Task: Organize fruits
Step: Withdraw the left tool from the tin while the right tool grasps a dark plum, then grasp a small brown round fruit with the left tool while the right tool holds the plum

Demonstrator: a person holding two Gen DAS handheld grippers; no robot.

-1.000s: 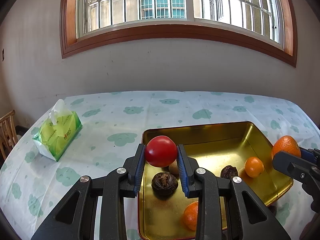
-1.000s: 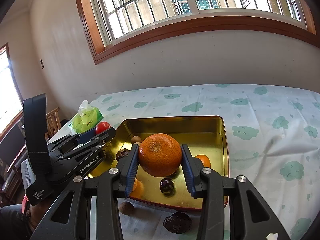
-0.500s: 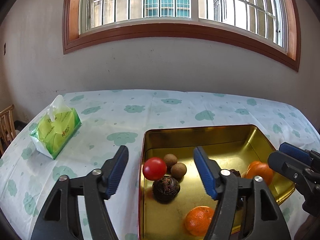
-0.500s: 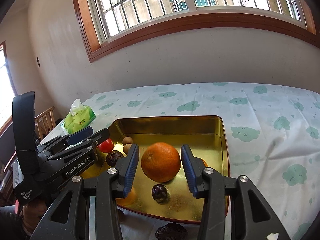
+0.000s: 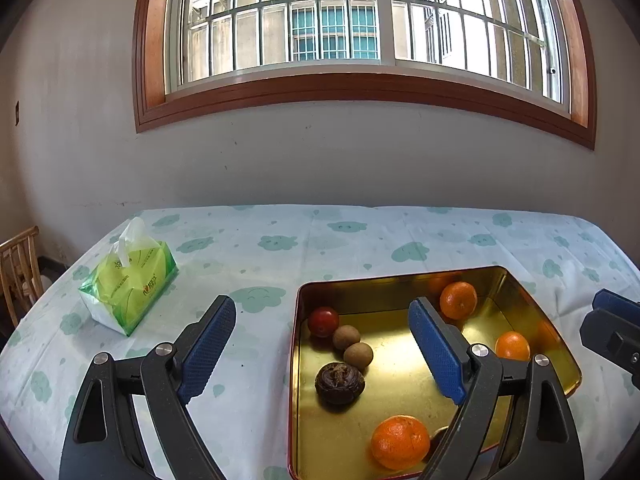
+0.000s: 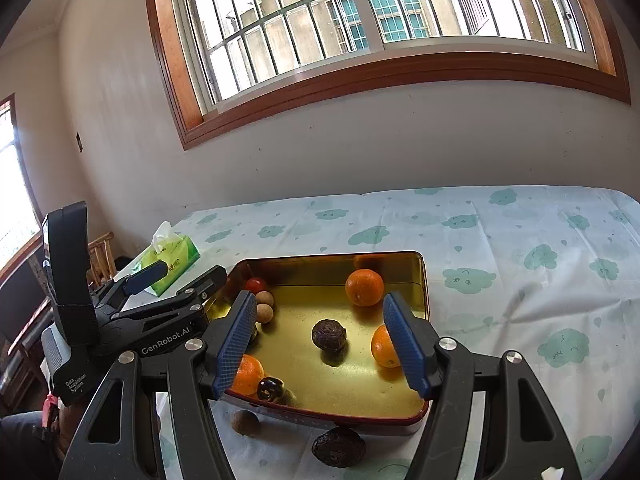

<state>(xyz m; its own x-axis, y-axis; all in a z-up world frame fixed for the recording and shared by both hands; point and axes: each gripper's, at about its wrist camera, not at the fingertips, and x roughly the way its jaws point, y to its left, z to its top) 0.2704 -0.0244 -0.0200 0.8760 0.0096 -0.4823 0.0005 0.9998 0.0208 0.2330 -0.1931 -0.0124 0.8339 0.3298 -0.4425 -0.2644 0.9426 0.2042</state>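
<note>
A gold tin tray (image 5: 400,278) (image 6: 416,276) holds a red tomato (image 5: 323,321) (image 6: 256,284), two small brown fruits (image 5: 346,337), a dark wrinkled fruit (image 5: 339,382) (image 6: 329,335) and three oranges, one at the far side (image 5: 458,300) (image 6: 364,287). My left gripper (image 5: 324,348) is open and empty above the tray's near left part. My right gripper (image 6: 320,344) is open and empty above the tray. Each gripper also shows in the other's view, the left (image 6: 172,280) and the right (image 5: 612,320).
A green tissue pack (image 5: 130,282) (image 6: 170,258) lies on the cloud-print tablecloth at the left. A small brown fruit (image 6: 245,423) and a dark wrinkled fruit (image 6: 338,447) lie on the cloth by the tray's near edge. A wooden chair (image 5: 18,264) stands beyond the table's left end.
Both grippers opened. The left let the tomato go into the tray's far left corner; the right let the big orange go, now at the tray's far side. Both pulled back.
</note>
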